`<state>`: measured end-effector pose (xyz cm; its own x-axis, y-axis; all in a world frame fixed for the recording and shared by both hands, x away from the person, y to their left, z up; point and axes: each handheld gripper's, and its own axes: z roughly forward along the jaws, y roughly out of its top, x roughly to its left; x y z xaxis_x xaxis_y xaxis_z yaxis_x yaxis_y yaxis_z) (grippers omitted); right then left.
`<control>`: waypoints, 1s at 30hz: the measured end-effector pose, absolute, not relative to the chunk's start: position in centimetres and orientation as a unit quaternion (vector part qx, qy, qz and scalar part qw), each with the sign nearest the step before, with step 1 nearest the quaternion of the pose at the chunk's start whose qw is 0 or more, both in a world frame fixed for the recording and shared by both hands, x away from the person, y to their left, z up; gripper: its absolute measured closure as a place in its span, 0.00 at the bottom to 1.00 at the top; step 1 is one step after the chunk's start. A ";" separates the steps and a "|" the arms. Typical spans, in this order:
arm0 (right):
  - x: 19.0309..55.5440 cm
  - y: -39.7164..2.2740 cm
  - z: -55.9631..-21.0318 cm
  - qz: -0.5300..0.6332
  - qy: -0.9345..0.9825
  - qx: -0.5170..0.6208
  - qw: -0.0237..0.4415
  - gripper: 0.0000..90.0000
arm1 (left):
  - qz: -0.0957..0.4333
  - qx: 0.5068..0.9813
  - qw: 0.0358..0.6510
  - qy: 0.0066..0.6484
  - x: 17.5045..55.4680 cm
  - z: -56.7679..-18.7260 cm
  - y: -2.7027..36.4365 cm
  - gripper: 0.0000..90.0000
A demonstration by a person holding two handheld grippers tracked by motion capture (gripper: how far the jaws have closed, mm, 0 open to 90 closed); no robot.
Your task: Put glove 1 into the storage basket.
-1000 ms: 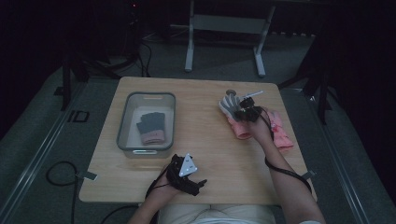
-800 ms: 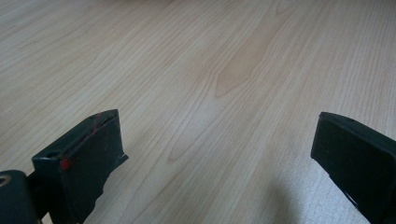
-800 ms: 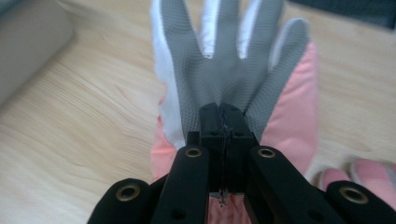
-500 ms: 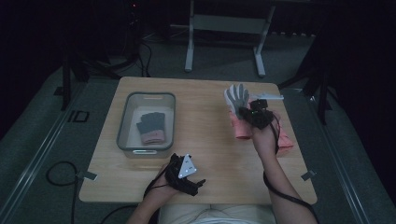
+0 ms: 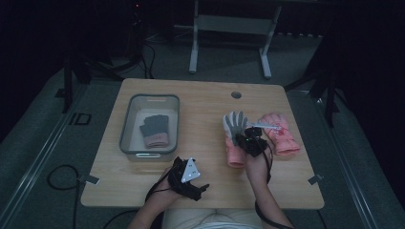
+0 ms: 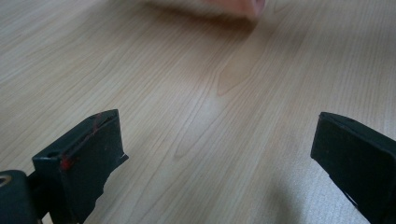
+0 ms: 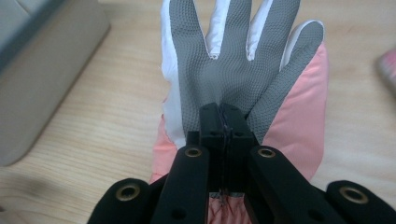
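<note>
Since the earlier frame, the right tool (image 5: 249, 138) has slid leftward with the pink glove (image 5: 235, 138), now centre-right on the bench (image 5: 205, 102). Left gripper view: the left tool (image 6: 219, 154) stands spread over bare wood. Right gripper view: the right tool pinches the glove's grey palm.

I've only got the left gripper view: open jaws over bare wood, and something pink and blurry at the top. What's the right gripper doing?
Observer: The right gripper is shut on the palm of a grey-palmed glove, pinching the textured fabric.
Operator: Any other gloves out there?
Observer: Yes, a pink glove lies just to the right of it in the high view.
Operator: Is there a container anywhere?
Observer: A grey bin stands toward the left of the high view, with a dark glove lying inside it.
</note>
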<state>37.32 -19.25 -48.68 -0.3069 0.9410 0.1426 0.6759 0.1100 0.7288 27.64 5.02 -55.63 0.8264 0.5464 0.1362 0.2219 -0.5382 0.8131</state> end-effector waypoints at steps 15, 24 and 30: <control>39.8 -16.3 -52.6 0.326 0.738 0.571 0.153 0.95 | 0.176 0.863 0.416 0.226 27.5 -56.3 4.7 0.02; 37.9 -18.0 -48.5 0.382 0.757 0.496 0.188 0.68 | 0.170 0.863 0.414 0.234 27.5 -56.5 4.9 0.03; 37.7 -22.7 -46.9 0.415 0.756 0.466 0.198 0.62 | 0.164 0.864 0.404 0.251 27.9 -56.5 5.3 0.03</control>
